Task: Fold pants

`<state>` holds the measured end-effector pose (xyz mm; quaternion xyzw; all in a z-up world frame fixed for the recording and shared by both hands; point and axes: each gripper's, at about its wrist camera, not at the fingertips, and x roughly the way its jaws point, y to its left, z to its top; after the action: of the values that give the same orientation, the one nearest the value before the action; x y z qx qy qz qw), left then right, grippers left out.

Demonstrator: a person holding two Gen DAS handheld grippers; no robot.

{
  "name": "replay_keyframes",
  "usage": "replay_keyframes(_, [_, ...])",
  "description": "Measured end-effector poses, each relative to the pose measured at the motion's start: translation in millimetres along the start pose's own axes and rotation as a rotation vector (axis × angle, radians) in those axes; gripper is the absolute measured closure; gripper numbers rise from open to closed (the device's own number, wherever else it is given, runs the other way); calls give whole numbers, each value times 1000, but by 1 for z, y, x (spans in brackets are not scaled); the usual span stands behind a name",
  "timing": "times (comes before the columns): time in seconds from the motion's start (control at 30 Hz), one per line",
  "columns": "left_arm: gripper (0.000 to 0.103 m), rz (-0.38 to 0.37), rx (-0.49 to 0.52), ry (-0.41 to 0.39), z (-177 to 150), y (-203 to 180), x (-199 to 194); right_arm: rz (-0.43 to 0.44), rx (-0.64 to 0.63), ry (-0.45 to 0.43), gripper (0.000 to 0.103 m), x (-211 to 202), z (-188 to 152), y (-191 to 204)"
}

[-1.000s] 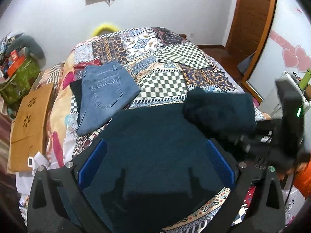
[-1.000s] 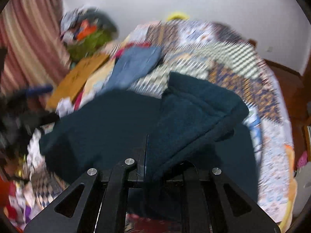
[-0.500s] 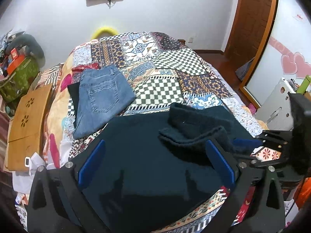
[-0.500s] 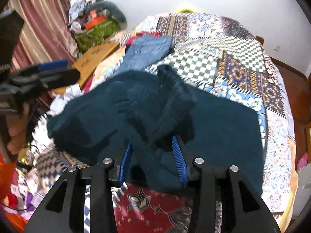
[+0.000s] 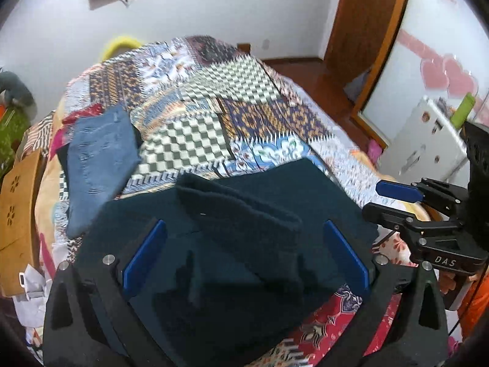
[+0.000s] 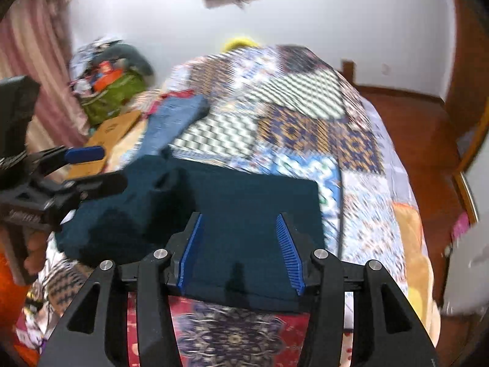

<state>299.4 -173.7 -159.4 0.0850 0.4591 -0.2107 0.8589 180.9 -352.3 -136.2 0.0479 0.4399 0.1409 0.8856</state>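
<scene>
left wrist view: the left claw (image 5: 244, 253) is hanging over the pants (image 5: 232, 244) with its blue pads wide apart and nothing between them pressed; it is gripping nothing. the dark teal pants are lying on the bed (image 5: 195, 128) right under and ahead of this claw, with a thick folded flap resting across the middle, running from the far left toward the near right. beyond the claw and to its left, folded jeans (image 5: 97, 159) are lying on the patchwork cover, apart from the pants. off to the right of this claw, the right claw (image 5: 388, 198) is hovering past the edge of the pants, its two fingers parted.

right wrist view: the right claw (image 6: 238, 250) is opening, its ribbed pads standing apart over the flat near edge of the pants (image 6: 250, 214), not pinching the cloth. to its left the left claw (image 6: 91, 168) is hovering above the bunched side of the pants, held by a hand (image 6: 33, 250).
</scene>
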Motion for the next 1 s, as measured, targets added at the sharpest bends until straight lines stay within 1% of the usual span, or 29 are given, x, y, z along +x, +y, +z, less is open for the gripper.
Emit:
replay_keyframes(0.13, [0,48,2,34,-7,-4,20,-15,10,58,58,18,-11,-5])
replay_keyframes(0.2, [3,63,-1,30,-13,1,20,-11,-1,77,58,22,-16,-5])
replay_keyframes(0.23, [7,70,3,24,-17,4,17,-14,-11,83,58,23,-19,-6])
replay_keyframes(0.3, [10,94,12,22,-27,11,10,-23,-26,88,57,24,-22,-3])
replay_keyframes(0.37, [10,131,18,18,-36,18,3,-19,-33,88,58,22,-24,-4])
replay_keyframes(0.4, [10,155,17,27,-44,26,-1,-18,-34,87,58,21,-25,-4])
replay_keyframes(0.47, [10,181,4,52,-56,39,-5,-12,-29,82,58,20,-24,-3])
replay_keyframes(0.57, [10,195,-23,68,-66,55,-11,5,-11,68,57,21,-18,-2])
replay_keyframes(0.67, [10,192,-38,30,-58,58,-22,19,-5,60,57,23,-10,3])
replay_keyframes(0.77, [9,158,-40,-12,-43,53,-25,24,-25,45,57,26,-1,13])
replay_keyframes(0.83, [8,129,-32,-25,-31,47,-17,34,-34,45,57,31,5,19])
replay_keyframes(0.87, [8,128,-28,-18,-25,44,-9,44,-35,48,55,34,8,21])
replay_keyframes(0.9, [7,129,-26,-11,-22,43,-3,49,-34,50,47,37,10,21])
replay_keyframes(0.93, [7,124,-21,10,-18,43,9,49,-35,49,42,43,13,21])
replay_keyframes(0.97, [8,125,-16,35,-16,42,20,40,-38,50,39,47,14,20])
replay_keyframes(1.0, [8,143,-16,76,-16,44,36,25,-42,58,38,52,15,20])
